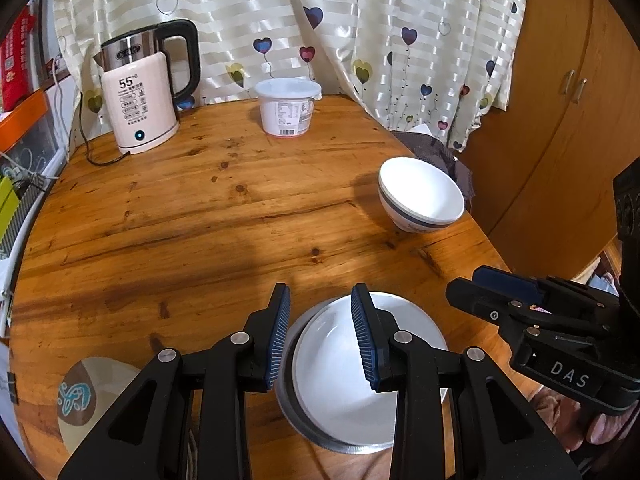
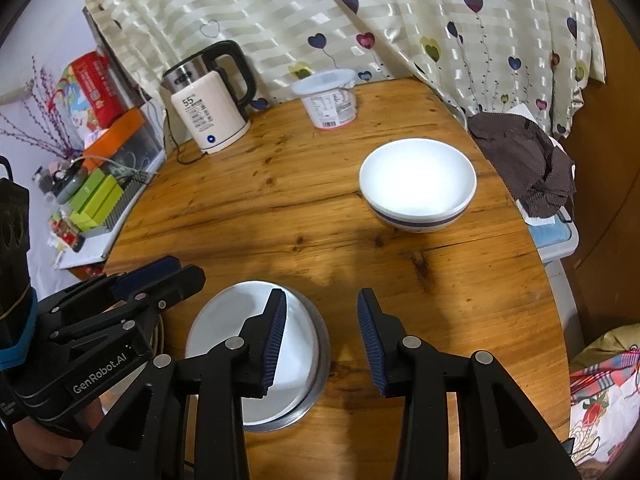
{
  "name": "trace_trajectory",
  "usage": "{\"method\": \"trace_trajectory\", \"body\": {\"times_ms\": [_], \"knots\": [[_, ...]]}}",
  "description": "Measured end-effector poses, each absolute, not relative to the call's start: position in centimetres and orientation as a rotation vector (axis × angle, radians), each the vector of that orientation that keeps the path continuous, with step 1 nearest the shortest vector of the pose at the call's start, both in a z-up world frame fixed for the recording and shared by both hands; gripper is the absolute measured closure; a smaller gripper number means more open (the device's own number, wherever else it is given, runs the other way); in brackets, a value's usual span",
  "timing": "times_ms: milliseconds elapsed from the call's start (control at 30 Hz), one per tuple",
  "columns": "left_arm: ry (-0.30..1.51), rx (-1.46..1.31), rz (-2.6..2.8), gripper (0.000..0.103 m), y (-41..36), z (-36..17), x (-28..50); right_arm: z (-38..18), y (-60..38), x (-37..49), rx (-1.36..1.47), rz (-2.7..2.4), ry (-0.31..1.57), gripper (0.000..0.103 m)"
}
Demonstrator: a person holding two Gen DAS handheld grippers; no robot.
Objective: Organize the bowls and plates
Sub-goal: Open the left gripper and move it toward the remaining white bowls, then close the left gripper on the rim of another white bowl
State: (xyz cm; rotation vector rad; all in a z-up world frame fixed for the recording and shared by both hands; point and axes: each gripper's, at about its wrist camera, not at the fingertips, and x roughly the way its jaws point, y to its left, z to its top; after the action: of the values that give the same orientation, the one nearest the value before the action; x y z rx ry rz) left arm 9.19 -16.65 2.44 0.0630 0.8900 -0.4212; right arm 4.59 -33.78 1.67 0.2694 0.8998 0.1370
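Your left gripper (image 1: 320, 336) has its jaws spread wide with nothing between them; in the left wrist view they hang at the lower centre of the frame over a white plate (image 1: 340, 376) that sits inside a metal dish (image 1: 304, 428) on the wooden table (image 1: 200, 220). At the right of the frame a white bowl with a blue band (image 1: 420, 196) stands near the table's edge. An electric kettle (image 1: 140, 92) stands at the upper left and a lidded plastic tub (image 1: 286, 106) at the upper centre, both before the heart-print curtain (image 1: 360, 20).

Your right gripper (image 2: 322, 340) is likewise wide apart and holds nothing. In its view the plate (image 2: 224, 332) lies at the lower left, under the left finger, with the metal dish's rim (image 2: 320, 376) showing around it. The bowl (image 2: 418, 184) sits right of centre, well apart from the plate. Your left gripper (image 2: 176, 276) enters at the lower left edge.
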Motion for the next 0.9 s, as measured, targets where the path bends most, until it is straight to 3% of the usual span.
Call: {"method": "trace_trajectory", "body": {"times_ms": [900], "knots": [[0.988, 0.051, -0.554, 0.070, -21.5, 1.9, 15.6, 1.0, -40.9, 8.0, 0.339, 0.009, 0.876, 0.066]]}}
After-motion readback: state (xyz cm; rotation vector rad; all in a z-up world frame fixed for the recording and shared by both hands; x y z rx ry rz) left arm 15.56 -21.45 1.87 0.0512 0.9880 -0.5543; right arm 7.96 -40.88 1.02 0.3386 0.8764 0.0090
